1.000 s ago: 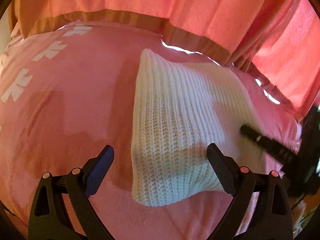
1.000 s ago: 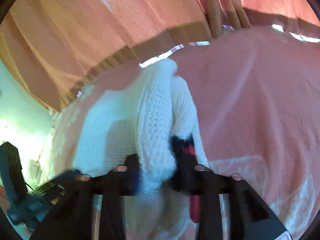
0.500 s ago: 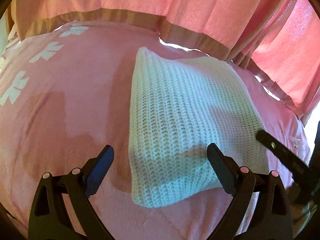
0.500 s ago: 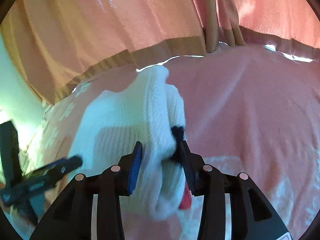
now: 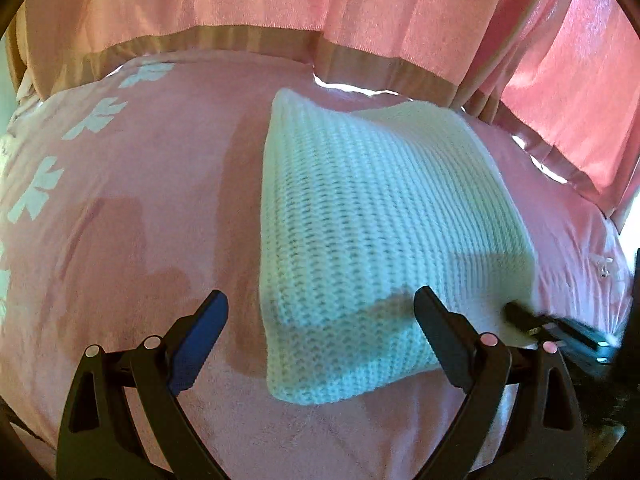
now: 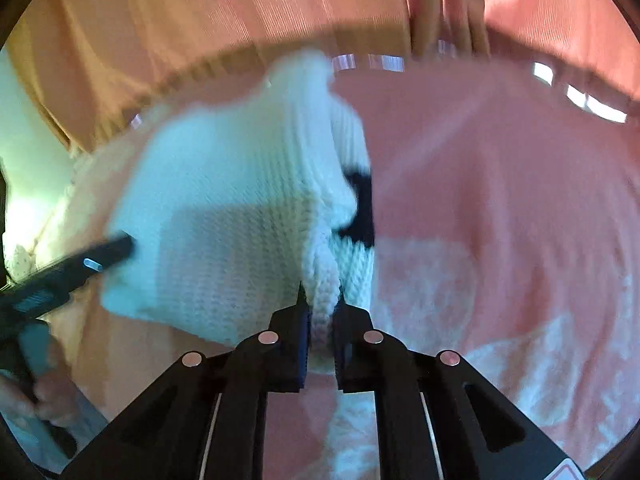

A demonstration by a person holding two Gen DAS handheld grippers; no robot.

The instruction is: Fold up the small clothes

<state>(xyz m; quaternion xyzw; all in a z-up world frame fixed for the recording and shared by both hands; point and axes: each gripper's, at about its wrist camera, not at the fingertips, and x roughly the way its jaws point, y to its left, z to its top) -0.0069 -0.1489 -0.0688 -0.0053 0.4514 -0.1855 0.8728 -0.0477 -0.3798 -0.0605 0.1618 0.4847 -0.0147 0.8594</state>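
White knit garment (image 5: 380, 240) lies folded on the pink bedspread (image 5: 132, 208), long axis running toward the curtain (image 5: 240, 0); right gripper (image 6: 320, 300) pinches its near edge, left gripper (image 5: 320, 312) gapes wide, holding nothing.

A folded white knit garment (image 5: 372, 240) lies on the pink bedspread (image 5: 132, 200). The left claw (image 5: 320, 312) hangs wide open over its near corner, while the right claw (image 5: 560, 330) touches its right edge.

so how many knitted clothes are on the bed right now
1: a white knitted garment lies folded on the pink bedspread, its near edge pinched in the right gripper. The left gripper hangs open beside it. Anything beneath it is hidden.
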